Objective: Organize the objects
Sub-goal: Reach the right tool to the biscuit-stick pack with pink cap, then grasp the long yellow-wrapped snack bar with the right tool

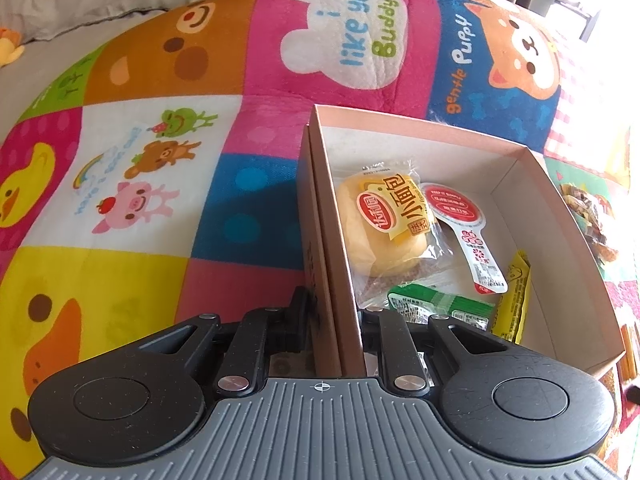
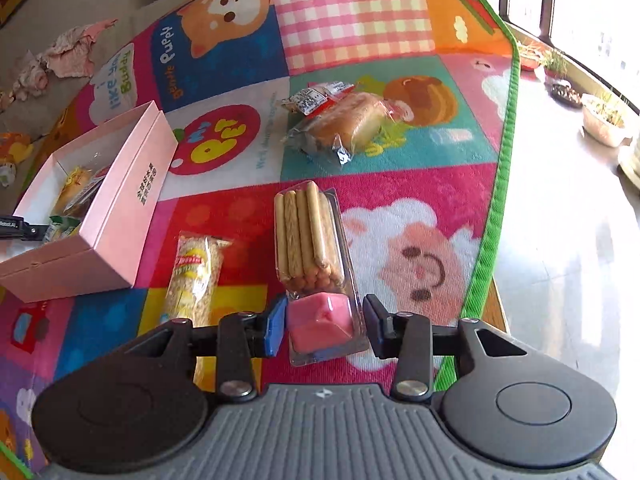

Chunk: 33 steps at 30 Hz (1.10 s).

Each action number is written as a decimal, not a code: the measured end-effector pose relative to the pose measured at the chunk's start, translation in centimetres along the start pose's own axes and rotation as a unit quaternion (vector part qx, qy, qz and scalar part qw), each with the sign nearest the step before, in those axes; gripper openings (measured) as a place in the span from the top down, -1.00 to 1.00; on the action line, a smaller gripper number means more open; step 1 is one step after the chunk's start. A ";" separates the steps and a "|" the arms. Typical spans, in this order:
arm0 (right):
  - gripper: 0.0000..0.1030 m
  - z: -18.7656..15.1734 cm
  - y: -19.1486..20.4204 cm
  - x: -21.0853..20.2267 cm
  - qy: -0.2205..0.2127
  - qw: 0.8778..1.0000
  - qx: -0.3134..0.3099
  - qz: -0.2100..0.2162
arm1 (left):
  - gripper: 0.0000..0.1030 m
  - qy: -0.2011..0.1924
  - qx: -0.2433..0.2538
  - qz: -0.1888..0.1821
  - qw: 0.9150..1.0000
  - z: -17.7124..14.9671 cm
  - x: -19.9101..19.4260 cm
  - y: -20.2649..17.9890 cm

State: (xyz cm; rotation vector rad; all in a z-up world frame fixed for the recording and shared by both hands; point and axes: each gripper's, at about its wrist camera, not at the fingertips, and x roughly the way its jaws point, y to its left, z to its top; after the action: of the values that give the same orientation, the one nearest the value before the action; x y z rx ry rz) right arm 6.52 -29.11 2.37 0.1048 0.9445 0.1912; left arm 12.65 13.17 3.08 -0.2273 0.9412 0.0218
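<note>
**Box Wall Pinched, Biscuit Sticks Straddled**

Our left gripper (image 1: 331, 320) pinches the pink box's (image 1: 326, 216) near wall; inside lie a wrapped bun (image 1: 378, 224) and green packet (image 1: 436, 306). Our right gripper (image 2: 325, 326) straddles the biscuit-stick tray (image 2: 316, 264) on the play mat (image 2: 400, 184) (pads beside the pink dip end, contact unclear).

A bright cartoon play mat (image 2: 352, 32) covers the floor. On it lie a pink box (image 2: 132, 184) at left, a wrapped cake (image 2: 344, 124) centre, a cereal bar (image 2: 194, 268) and a biscuit-stick pack (image 2: 308, 236) lower centre.
</note>
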 end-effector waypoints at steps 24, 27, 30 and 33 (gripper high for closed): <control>-0.64 22.1 0.0 13.7 -0.028 0.997 0.033 -0.064 | 0.62 0.002 0.001 -0.006 1.000 0.0 0.0 0.1; 0.05 21.8 0.0 14.8 -0.002 0.998 0.028 -0.050 | 0.61 0.001 0.002 -0.009 1.000 -0.1 0.0 0.2; 0.07 19.8 0.2 13.1 0.004 1.000 0.016 -0.025 | 0.61 0.000 0.003 -0.007 1.000 -0.1 0.0 0.1; 0.07 16.7 0.4 10.8 0.015 1.000 -0.008 -0.003 | 0.61 -0.002 0.002 -0.008 1.000 -0.2 0.0 0.1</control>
State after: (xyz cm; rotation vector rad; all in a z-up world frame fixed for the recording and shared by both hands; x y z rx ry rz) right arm 26.19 -26.53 3.54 0.0839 0.9738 0.1945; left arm 12.51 13.28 2.96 -0.2306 0.9350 0.0056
